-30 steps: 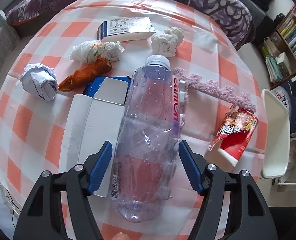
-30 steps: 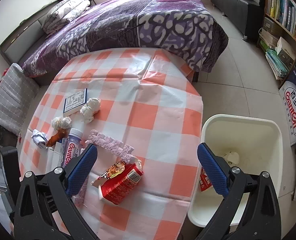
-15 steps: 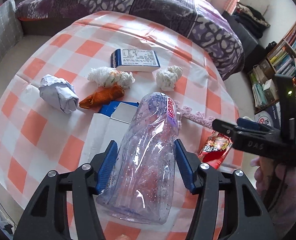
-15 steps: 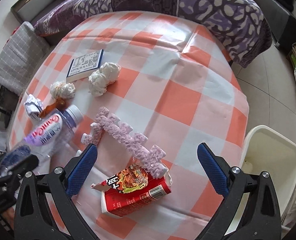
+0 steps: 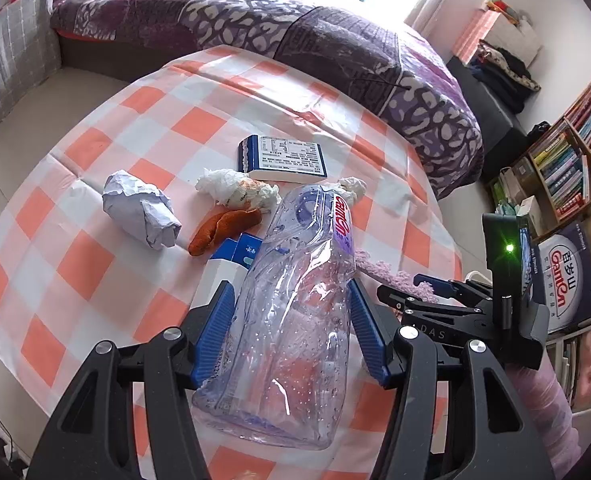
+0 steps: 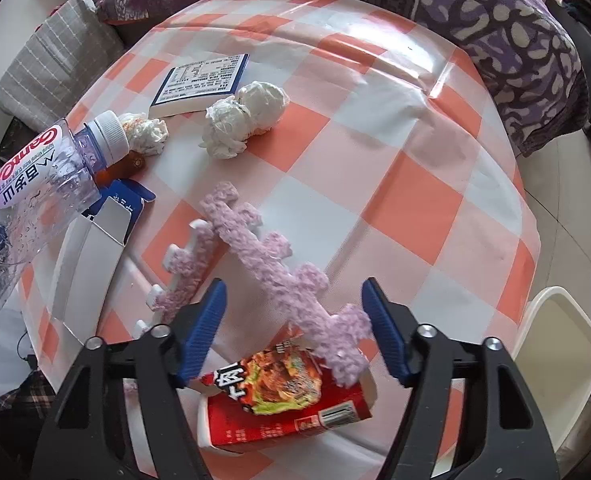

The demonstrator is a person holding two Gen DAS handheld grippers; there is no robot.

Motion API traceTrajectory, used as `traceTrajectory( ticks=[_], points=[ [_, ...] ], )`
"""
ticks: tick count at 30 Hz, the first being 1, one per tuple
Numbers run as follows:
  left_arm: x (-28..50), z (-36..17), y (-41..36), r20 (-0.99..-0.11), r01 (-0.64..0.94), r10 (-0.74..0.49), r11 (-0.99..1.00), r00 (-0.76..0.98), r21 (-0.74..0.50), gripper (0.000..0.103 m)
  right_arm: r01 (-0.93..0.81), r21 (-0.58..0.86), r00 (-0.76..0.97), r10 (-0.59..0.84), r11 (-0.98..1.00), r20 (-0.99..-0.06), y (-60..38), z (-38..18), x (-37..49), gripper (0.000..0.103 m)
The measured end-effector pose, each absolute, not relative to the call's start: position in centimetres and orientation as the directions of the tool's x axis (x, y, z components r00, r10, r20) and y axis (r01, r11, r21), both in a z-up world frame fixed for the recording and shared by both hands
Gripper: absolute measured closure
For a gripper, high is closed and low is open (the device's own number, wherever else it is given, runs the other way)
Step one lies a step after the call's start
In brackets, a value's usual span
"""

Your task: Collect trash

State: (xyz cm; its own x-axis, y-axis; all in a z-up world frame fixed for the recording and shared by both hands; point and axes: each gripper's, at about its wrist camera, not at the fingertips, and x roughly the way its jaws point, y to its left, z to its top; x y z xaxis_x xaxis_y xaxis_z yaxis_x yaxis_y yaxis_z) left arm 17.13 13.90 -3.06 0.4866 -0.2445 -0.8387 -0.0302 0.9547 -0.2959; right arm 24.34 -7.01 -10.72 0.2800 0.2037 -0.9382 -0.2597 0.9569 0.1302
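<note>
My left gripper [image 5: 291, 294] is shut on a crushed clear plastic bottle [image 5: 307, 248] and holds it tilted above the checked table [image 5: 95, 184]. The capped end of the bottle [image 6: 35, 184] shows at the left of the right wrist view. My right gripper [image 6: 295, 328] points down over a red noodle cup [image 6: 287, 400] lying on its side. Its jaws are closing, and a gap still shows at both pads. A purple foam strip [image 6: 271, 264] lies across the cup's top, between the jaws. A white bin [image 6: 559, 360] stands past the table's right edge.
On the table lie a crumpled paper ball [image 5: 139, 208], tissue wads [image 6: 243, 116], a blue and white box [image 5: 283, 158], an orange scrap [image 5: 223, 228] and an opened white carton [image 6: 91, 256]. A bed [image 5: 295, 28] is behind the table and a bookshelf [image 5: 575, 160] stands to the right.
The left gripper closed on the bottle and lifted it off the table. The right gripper came down from over the bin side to the red cup, and its jaws narrowed.
</note>
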Motion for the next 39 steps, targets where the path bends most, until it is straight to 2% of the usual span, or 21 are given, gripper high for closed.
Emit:
traceTrajectory(
  ticks=[2, 5, 23, 39],
  points=[
    [17.1, -3.0, 14.0, -0.835, -0.034, -0.244, 0.954, 0.493, -0.299, 0.046, -0.257, 0.158, 0.274, 0.229, 0.953, -0.934, -7.1, -10.7, 24.3, 0.073],
    [17.1, -2.8, 14.1, -0.828, -0.041, -0.237, 0.954, 0.508, -0.298, 0.046, -0.250, 0.173, 0.314, 0.249, 0.953, -0.916, -7.1, -9.7, 24.0, 0.079],
    [16.9, 0.2, 12.7, -0.749, -0.050, -0.214, 0.948, 0.627, -0.314, 0.045, -0.203, 0.241, 0.590, 0.315, 0.949, -0.743, -9.7, -1.4, 20.8, 0.080],
    [17.4, 0.0, 7.6, -0.744, 0.033, -0.265, 0.949, 0.614, -0.312, 0.045, -0.078, 0.269, 0.634, 0.256, 0.960, -0.730, -16.7, -0.1, 18.6, 0.080]
  ],
)
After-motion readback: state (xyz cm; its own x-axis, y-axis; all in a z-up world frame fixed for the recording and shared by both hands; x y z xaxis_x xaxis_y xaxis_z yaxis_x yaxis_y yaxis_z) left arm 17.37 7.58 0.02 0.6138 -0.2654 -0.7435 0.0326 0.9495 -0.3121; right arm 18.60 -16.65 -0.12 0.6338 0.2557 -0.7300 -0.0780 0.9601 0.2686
